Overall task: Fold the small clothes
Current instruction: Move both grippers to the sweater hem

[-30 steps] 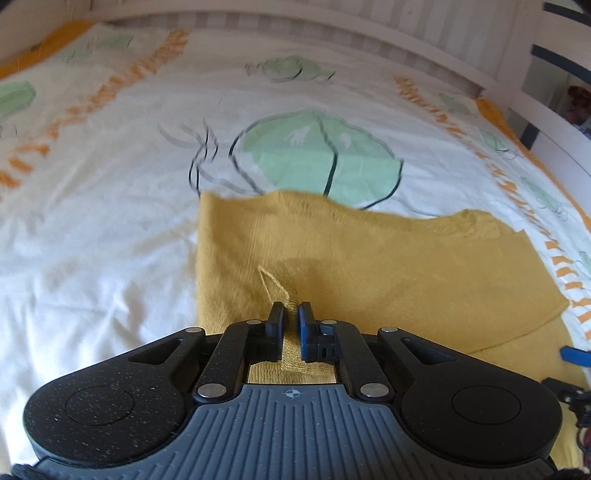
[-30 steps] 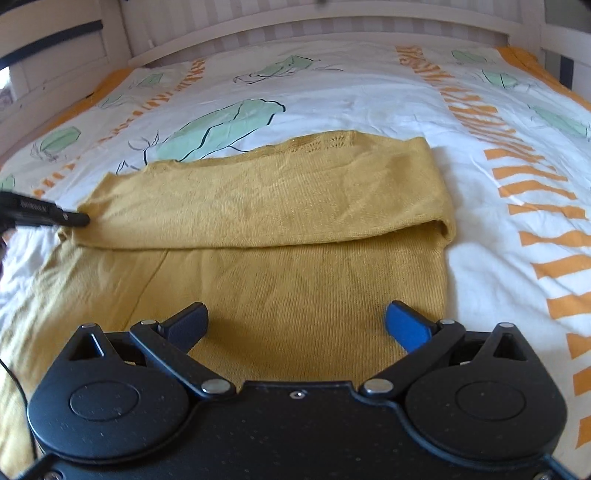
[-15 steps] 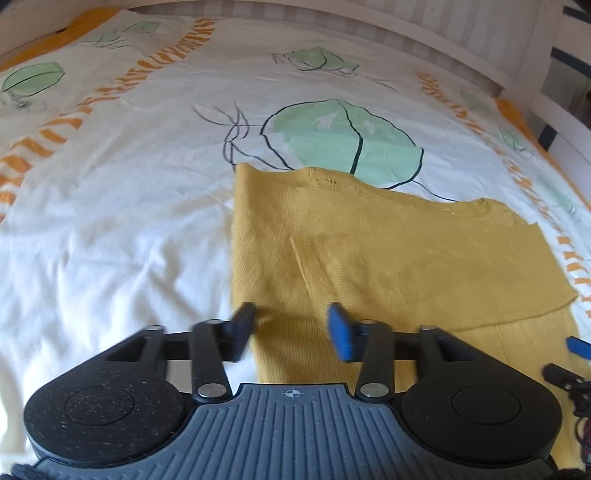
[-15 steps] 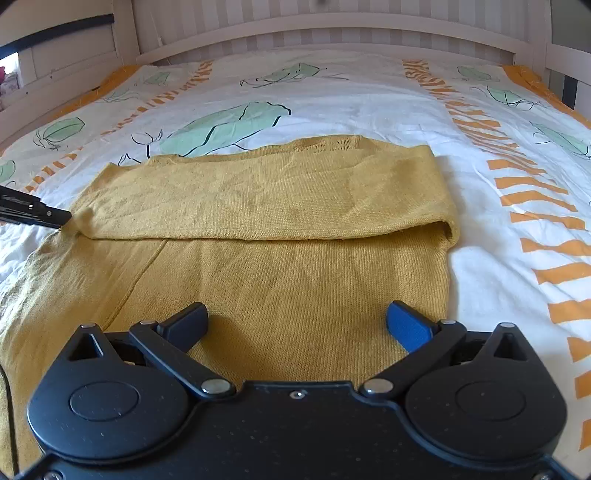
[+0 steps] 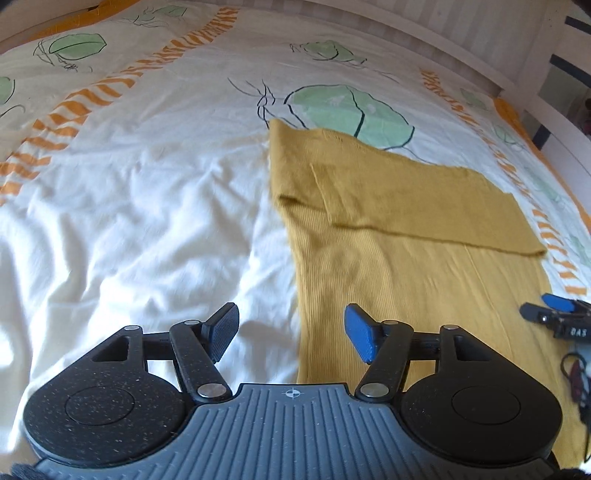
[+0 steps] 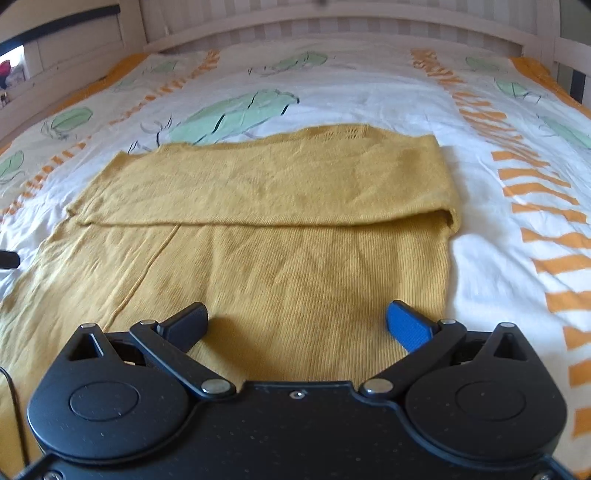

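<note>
A mustard-yellow knit garment (image 5: pixel 388 221) (image 6: pixel 288 229) lies flat on the bed, its far part folded over toward me into a band across the top. My left gripper (image 5: pixel 291 334) hovers over the garment's left edge; its jaws are opening and nothing is between them. My right gripper (image 6: pixel 297 323) stands wide open low over the garment's near part, with only flat cloth under it. In the left wrist view the right gripper's fingers (image 5: pixel 557 306) show at the right edge. A tip of the left gripper (image 6: pixel 9 258) peeks in at the left edge of the right wrist view.
A white bedsheet (image 5: pixel 129 203) (image 6: pixel 498 240) with green leaf prints and orange stripes covers the bed. A white slatted bed frame (image 6: pixel 332 22) (image 5: pixel 480 40) runs along the far side and the right. A black cable (image 5: pixel 576 373) hangs by the right gripper.
My left gripper let go of the folded garment edge, opened, and drew back toward the left, off the fold. The right gripper stayed open and in place.
</note>
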Action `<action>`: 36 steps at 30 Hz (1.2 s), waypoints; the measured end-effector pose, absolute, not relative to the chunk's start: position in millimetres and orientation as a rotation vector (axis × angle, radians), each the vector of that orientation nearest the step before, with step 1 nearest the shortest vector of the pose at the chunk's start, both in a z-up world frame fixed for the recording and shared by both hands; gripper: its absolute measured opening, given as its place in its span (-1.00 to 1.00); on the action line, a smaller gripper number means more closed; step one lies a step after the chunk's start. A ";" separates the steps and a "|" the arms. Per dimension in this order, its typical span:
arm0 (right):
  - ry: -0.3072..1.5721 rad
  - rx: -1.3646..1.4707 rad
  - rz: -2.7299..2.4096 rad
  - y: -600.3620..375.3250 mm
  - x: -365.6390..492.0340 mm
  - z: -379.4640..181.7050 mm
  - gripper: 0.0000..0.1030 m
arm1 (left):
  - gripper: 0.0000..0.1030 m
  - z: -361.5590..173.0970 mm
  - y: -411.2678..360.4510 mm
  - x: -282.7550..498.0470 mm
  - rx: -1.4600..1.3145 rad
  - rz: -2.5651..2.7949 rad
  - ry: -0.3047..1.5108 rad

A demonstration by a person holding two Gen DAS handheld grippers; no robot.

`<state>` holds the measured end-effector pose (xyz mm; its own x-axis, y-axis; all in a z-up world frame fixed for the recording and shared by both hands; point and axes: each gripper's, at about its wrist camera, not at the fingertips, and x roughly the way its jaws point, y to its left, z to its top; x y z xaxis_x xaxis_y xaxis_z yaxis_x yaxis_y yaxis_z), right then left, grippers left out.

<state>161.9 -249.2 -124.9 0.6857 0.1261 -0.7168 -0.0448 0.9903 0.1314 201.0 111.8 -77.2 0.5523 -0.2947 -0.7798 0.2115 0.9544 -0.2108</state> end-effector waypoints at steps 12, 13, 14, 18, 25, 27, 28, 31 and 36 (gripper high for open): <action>0.831 0.397 0.099 -283.1 67.7 -67.6 0.99 | 0.19 -70.1 127.6 130.5 -0.119 -0.405 1.007; 0.841 0.407 0.089 -285.0 60.5 -65.3 0.99 | 0.19 -71.2 128.2 124.7 -0.114 -0.408 1.007; 0.853 0.417 0.081 -287.0 53.1 -63.9 0.99 | 0.19 -72.4 128.0 119.6 -0.112 -0.412 1.010; 0.913 0.441 0.054 -294.2 31.9 -67.2 0.99 | 0.20 -84.0 130.2 104.0 -0.130 -0.407 1.034; 0.997 0.478 0.012 -298.9 16.0 -90.0 0.99 | 0.30 -95.8 131.1 99.5 -0.134 -0.405 1.037; 1.021 0.457 0.020 -296.2 18.1 -94.6 0.99 | 0.36 -99.5 128.2 99.0 -0.119 -0.413 1.043; 1.035 0.456 0.025 -296.1 19.7 -98.1 0.99 | 0.41 -101.0 127.0 98.7 -0.112 -0.419 1.043; 1.054 0.499 0.045 -300.6 21.5 -107.0 0.99 | 0.54 -103.7 124.1 97.2 -0.103 -0.437 1.038; 1.040 0.573 0.064 -309.5 19.7 -113.9 0.99 | 0.81 -107.3 120.3 96.5 -0.094 -0.479 1.037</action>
